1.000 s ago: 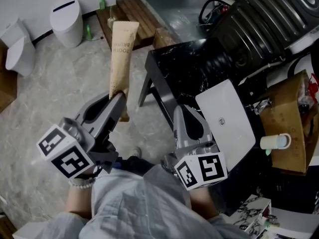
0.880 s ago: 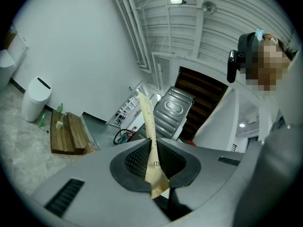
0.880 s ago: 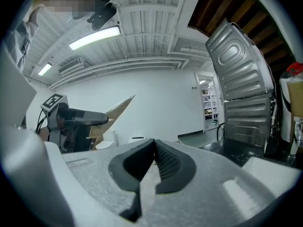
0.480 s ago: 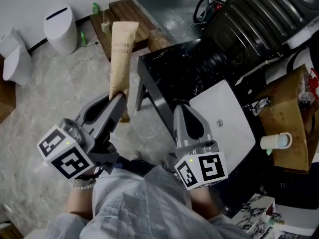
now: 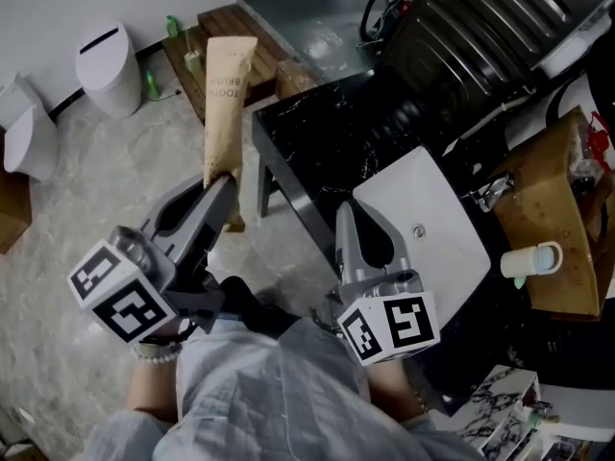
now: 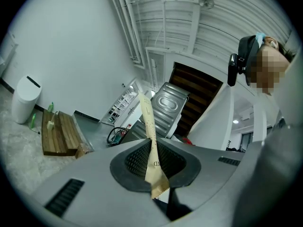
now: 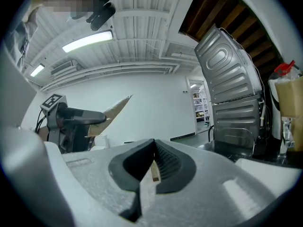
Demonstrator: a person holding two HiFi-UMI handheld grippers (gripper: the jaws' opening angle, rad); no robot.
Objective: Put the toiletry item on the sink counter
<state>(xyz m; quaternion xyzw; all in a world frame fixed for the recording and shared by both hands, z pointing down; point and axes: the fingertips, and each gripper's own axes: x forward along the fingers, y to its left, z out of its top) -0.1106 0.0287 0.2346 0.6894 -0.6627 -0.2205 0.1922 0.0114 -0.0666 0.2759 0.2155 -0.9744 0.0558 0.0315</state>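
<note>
since the earlier frames the black marble-patterned sink counter (image 5: 322, 128) and its white rectangular basin (image 5: 423, 229) have slid toward the lower left of the head view. both claws sit where they were in that view, so the person has closed on the counter.

left gripper (image 5: 227, 182): clenched on the lower end of the tall flat tan paper toothbrush packet (image 5: 225, 94), crimped seam between the pads, as its own view confirms. the packet stands upright in the air off the counter's left edge, over the pale stone floor (image 5: 67, 190), touching nothing but the claw.

right gripper (image 5: 346, 209): jaws together and nothing gripped. a thin pale sliver shows in the slit in its own view, and what it is cannot be told.

judged step: carry, approach not finished, placing not begun. the next move calls for swinging the packet rightward across the left edge and lowering it onto bare black top.

clearances: the basin takes the counter's right side, with the chrome tap (image 5: 490, 192) at its far edge. free top lies toward the left edge and far left corner. the packet is tall, so laying it flat looks safer than standing it.
</note>
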